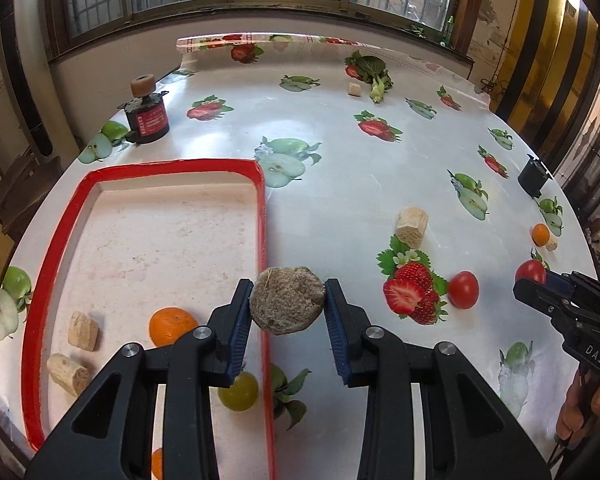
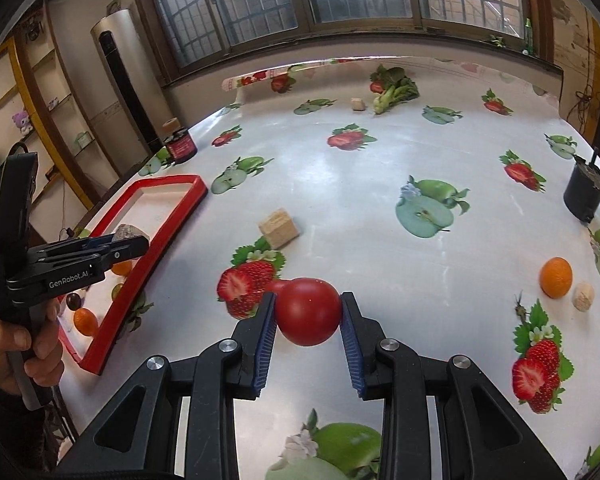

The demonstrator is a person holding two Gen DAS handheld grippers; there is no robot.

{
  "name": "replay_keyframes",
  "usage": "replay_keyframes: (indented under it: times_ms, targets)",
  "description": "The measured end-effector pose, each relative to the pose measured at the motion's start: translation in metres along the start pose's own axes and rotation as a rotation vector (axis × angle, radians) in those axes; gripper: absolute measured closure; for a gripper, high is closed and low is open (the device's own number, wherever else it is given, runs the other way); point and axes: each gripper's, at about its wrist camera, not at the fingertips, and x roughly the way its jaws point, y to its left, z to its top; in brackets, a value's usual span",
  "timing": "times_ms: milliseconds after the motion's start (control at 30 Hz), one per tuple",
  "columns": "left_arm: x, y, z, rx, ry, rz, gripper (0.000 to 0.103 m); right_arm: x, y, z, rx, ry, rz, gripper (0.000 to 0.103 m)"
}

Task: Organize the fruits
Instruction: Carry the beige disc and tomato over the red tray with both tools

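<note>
Carrying step: the left gripper (image 1: pixel 287 307) has its jaws clamped on a rough brown lump (image 1: pixel 286 300), the right gripper (image 2: pixel 308 314) on a tomato (image 2: pixel 308 310); next, release both inside the red-rimmed tray (image 1: pixel 262 216) at left.

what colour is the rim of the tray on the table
Red: the tray has a red rim around a whitish, speckled inside. The left wrist view shows it best.
</note>
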Motion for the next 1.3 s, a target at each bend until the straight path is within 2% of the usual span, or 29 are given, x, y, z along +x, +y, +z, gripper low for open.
replay_keyframes:
  times_ms: [867,1300]
  targets:
    - [-0.025,0.083,-0.013,-0.102,-0.034,0.091,0.070,0.035,0.116,0.027,-0.161,0.026,0.176,0.071]
    - [-0.021,0.124,-0.003,-0.163,-0.028,0.108,0.070,0.059,0.153,0.041,-0.212,0.046,0.222,0.071]
